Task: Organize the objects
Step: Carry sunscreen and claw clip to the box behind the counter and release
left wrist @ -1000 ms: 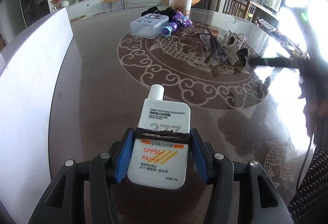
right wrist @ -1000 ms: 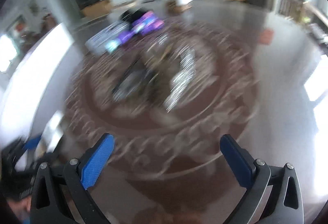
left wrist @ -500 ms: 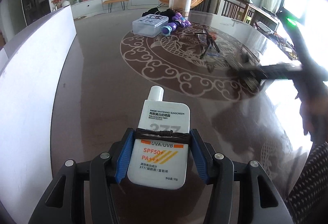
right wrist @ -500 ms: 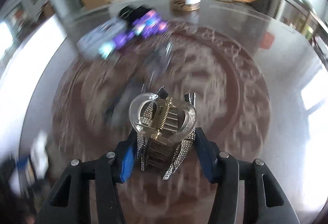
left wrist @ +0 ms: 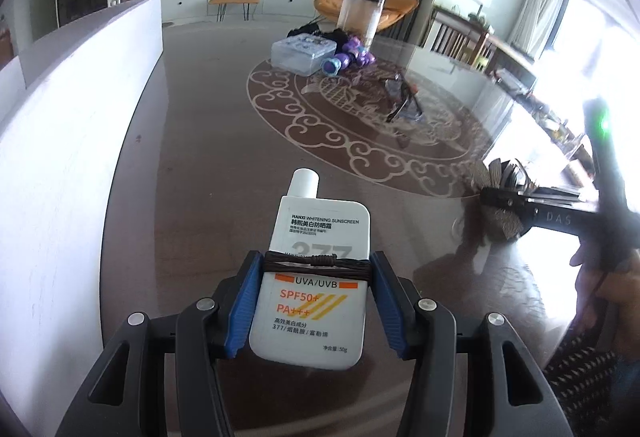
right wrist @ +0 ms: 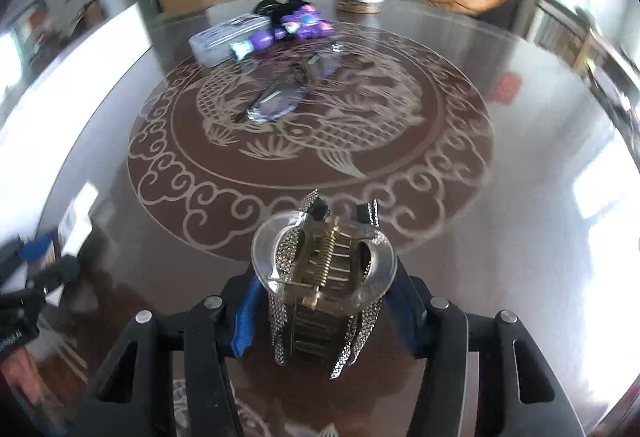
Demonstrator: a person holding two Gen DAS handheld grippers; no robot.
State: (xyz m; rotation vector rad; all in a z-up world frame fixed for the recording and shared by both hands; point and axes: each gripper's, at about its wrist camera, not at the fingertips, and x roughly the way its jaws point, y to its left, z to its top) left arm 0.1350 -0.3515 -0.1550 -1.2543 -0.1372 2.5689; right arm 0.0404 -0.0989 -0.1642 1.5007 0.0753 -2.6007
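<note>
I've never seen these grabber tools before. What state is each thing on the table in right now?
left gripper: shut on sunscreen bottle
sunscreen bottle: capped, cord wrapped around it
right gripper: shut on hair claw
hair claw: held
clear box: lid on
tall canister: upright

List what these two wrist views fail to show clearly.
- Left wrist view: the sunscreen bottle sides are covered by the left claw pads.
- Left wrist view: the hair clip is partly hidden by the right claw and window glare.
- Right wrist view: the clear box contents are blurred.

white sunscreen bottle [left wrist: 312,285], rhinestone-studded hair clip [right wrist: 326,293].
</note>
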